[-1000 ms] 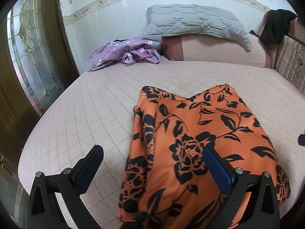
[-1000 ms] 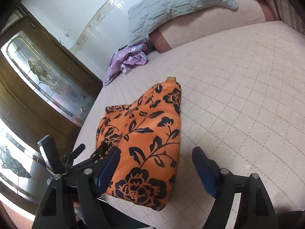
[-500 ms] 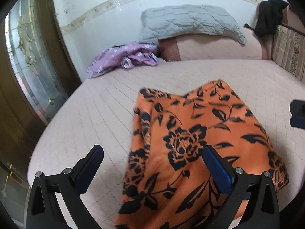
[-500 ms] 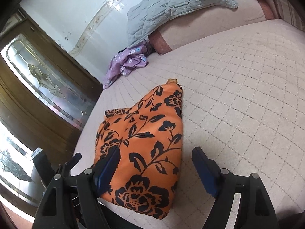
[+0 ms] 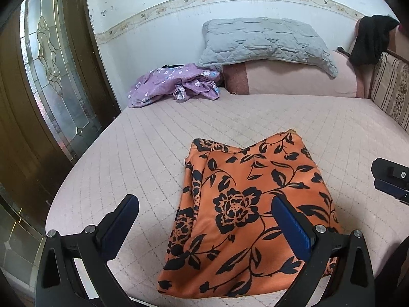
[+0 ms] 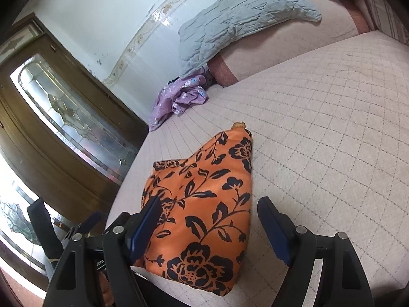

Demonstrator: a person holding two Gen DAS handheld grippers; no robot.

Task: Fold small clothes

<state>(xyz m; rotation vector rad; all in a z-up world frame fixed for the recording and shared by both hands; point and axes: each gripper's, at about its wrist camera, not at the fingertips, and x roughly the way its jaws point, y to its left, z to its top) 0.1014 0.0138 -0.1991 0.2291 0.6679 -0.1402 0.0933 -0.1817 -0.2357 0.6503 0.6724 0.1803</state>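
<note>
Orange cloth (image 5: 250, 212) with black flowers lies folded in a rough rectangle near the bed's (image 5: 133, 158) front edge. Both the left hand-held gripper (image 5: 204, 225) and right hand-held gripper (image 6: 209, 225) hover above it, jaws spread, empty.

**A bedroom in a home**

We see a bed (image 5: 158, 138) with a quilted pink cover, a grey pillow (image 5: 263, 42) on a pink bolster (image 5: 301, 79), clothes lying loose, a papered border (image 5: 179, 7) along the white wall and a wooden door with leaded glass (image 5: 48, 64).
</note>
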